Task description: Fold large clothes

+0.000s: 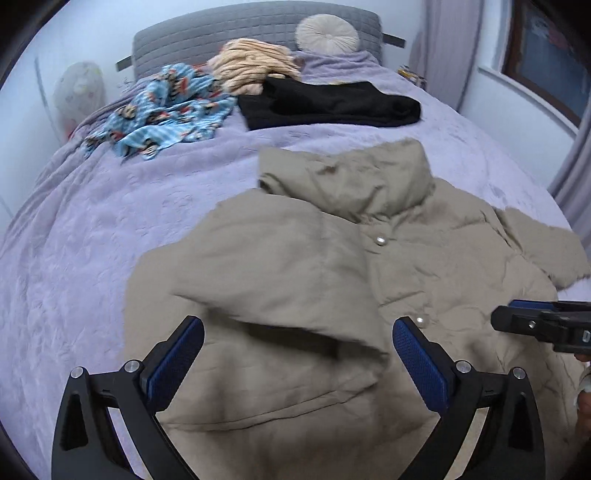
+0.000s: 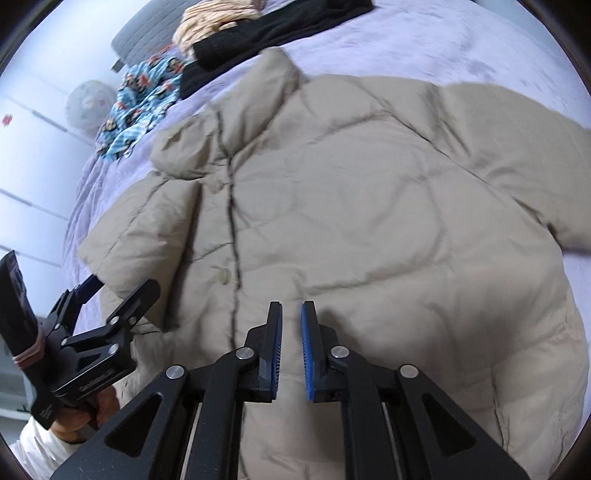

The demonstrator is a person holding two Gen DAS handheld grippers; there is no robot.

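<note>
Both blue-padded fingers (image 1: 186, 354) of our left gripper (image 1: 299, 349) stand wide apart above the beige quilted puffer jacket (image 1: 332, 266), and nothing sits between them. On our right gripper (image 2: 291, 325) the two fingers are drawn almost together — only a narrow slit remains, and no cloth is caught in it.

We see the jacket lying front-up on the lilac textured bedspread (image 1: 92, 229), near the foot of the bed. Its long axis runs from us toward the grey quilted headboard (image 1: 221, 29): the stand-up collar (image 1: 351, 177) points that way, the hem toward us. The snap placket runs down the middle. One sleeve is folded across the chest just ahead of our left gripper; the other sleeve (image 1: 546, 251) spreads out to the right.

From the left wrist we get the whole head of the bed — a black folded garment (image 1: 332, 105), a blue cartoon-print cloth (image 1: 166, 114), a tan striped bundle (image 1: 251, 66) and a round cream cushion (image 1: 327, 33) — with only the tip of the right gripper entering at the right edge. From the right wrist we see the jacket from close above, filling the view, with our left gripper (image 2: 96, 295) at the left, its open fingers on either side of the folded sleeve's edge, and the hand (image 2: 79, 415) that holds it. We cannot tell whether those fingers touch the cloth.
</note>
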